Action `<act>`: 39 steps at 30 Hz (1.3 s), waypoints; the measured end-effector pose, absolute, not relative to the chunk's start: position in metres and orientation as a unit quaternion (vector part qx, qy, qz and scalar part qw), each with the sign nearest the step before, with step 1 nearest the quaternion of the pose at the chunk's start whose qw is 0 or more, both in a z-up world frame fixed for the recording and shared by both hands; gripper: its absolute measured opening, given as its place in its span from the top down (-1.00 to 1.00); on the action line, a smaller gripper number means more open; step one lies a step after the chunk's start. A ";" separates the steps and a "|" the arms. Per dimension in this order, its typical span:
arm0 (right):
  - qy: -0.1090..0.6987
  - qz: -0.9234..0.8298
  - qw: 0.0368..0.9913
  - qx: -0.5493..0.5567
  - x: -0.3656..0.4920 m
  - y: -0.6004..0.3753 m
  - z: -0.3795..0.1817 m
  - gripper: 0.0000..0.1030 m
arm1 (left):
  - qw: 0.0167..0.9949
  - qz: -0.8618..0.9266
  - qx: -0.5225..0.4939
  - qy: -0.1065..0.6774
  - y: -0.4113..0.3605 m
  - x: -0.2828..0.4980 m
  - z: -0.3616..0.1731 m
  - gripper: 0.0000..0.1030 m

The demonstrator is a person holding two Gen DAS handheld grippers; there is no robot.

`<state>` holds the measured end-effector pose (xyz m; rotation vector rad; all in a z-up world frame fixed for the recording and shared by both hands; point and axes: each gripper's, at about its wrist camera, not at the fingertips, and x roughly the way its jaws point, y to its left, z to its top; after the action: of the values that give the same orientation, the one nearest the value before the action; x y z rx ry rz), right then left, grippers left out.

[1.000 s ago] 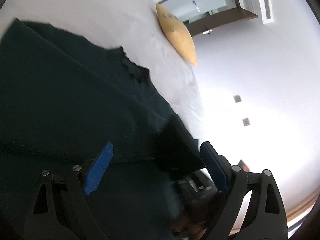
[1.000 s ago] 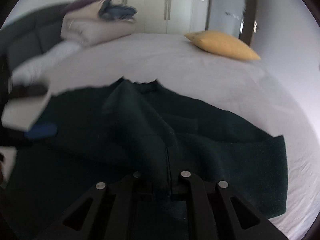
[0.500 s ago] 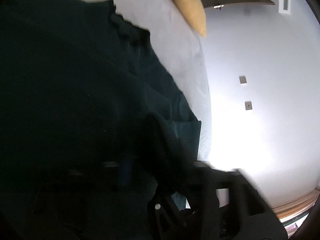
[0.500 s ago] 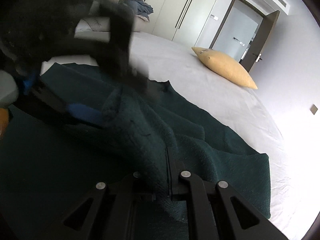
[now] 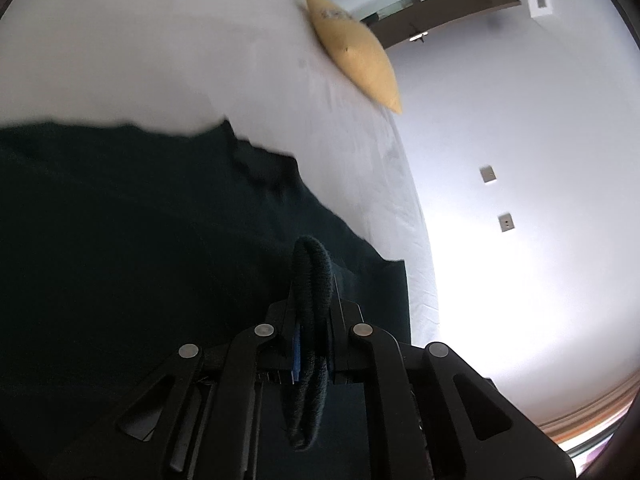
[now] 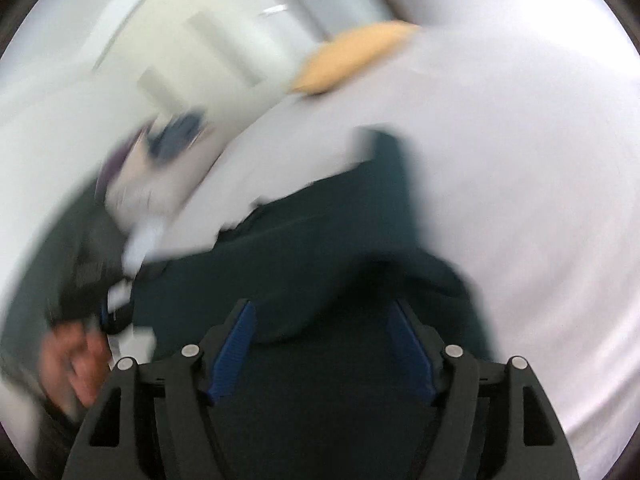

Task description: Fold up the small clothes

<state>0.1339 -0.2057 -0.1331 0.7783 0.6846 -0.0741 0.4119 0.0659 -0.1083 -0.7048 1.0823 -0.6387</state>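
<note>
Here, a fold of the dark green garment is pinched in the left tool; the right tool, jaws just spread and empty, is held over cloth lying ahead.

The dark green garment is a knitted piece that lies spread on the white bed. Its far edge is uneven, and one straight corner lies near the side edge of the bed. A thick rolled fold of it stands up, pinched. In the right wrist view the garment is blurred and looks bunched in loose folds.
</note>
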 end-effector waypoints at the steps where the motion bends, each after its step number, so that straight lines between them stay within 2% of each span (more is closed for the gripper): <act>1: 0.324 -0.038 0.850 0.414 0.124 -0.218 -0.139 -0.43 | 0.757 -0.286 -0.318 0.494 0.070 0.415 -0.108 0.86; 4: 0.296 -0.027 0.812 0.502 0.109 -0.236 -0.150 -0.43 | 0.761 -0.274 -0.314 0.496 0.081 0.413 -0.111 0.86; 10: 0.282 -0.004 0.779 0.560 0.114 -0.237 -0.150 -0.44 | 0.763 -0.261 -0.340 0.485 0.112 0.411 -0.118 0.86; 16: 0.262 -0.010 0.743 0.615 0.115 -0.237 -0.154 -0.65 | 0.762 -0.261 -0.345 0.482 0.133 0.408 -0.118 0.86; 23: 0.323 -0.034 0.738 0.591 0.115 -0.240 -0.136 -0.64 | 0.748 -0.239 -0.356 0.506 0.152 0.402 -0.151 0.86; 27: 0.343 -0.024 0.732 0.588 0.121 -0.231 -0.150 -0.64 | 0.741 -0.229 -0.362 0.517 0.162 0.394 -0.168 0.86; 33: 0.330 -0.011 0.757 0.563 0.143 -0.232 -0.153 -0.64 | 0.739 -0.227 -0.366 0.517 0.172 0.392 -0.185 0.86; 39: 0.296 0.002 0.746 0.597 0.155 -0.245 -0.162 -0.62 | 0.745 -0.224 -0.364 0.512 0.168 0.390 -0.187 0.86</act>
<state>0.1550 -0.2450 -0.1618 1.3068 0.6480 0.0052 0.3901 0.1682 -0.1867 -0.7962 1.1207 -0.4903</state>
